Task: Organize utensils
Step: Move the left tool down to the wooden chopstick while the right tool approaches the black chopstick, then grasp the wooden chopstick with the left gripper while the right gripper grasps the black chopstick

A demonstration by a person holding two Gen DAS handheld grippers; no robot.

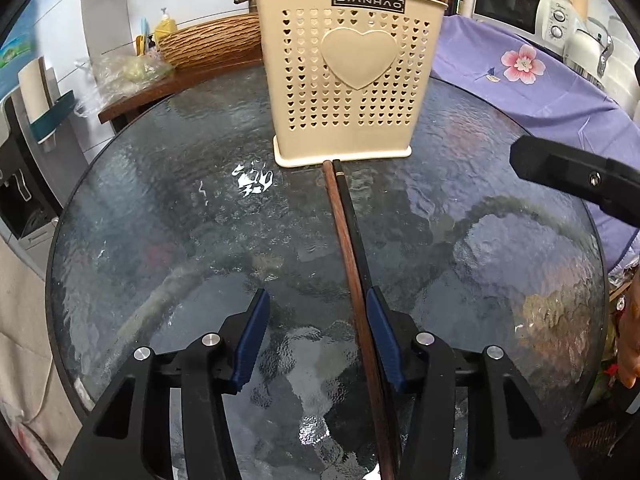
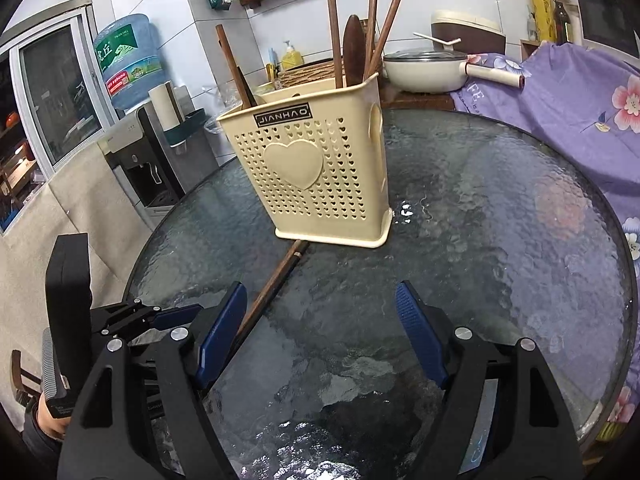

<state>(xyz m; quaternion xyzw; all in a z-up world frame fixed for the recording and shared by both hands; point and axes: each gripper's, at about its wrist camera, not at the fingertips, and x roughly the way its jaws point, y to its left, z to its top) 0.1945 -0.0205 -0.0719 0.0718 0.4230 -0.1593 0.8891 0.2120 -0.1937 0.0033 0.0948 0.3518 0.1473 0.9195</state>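
From my left wrist, two slim chopsticks [image 1: 347, 236], one brown and one black, lie side by side on the glass worktop [image 1: 160, 220], tips at the cream holder [image 1: 347, 72], between my spread left hand-held gripper [image 1: 316, 304]. From my right wrist, they run diagonally toward the holder's base, left of my spread, empty right hand-held gripper [image 2: 320, 300].

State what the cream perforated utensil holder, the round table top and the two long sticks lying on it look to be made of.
Cream perforated utensil holder: likely moulded plastic, matte, with heart-shaped holes and a raised heart. Round table top: textured glass, glossy, with rippled reflections. Two long sticks: one looks like brown wood with visible grain; the other is dark, material unclear.
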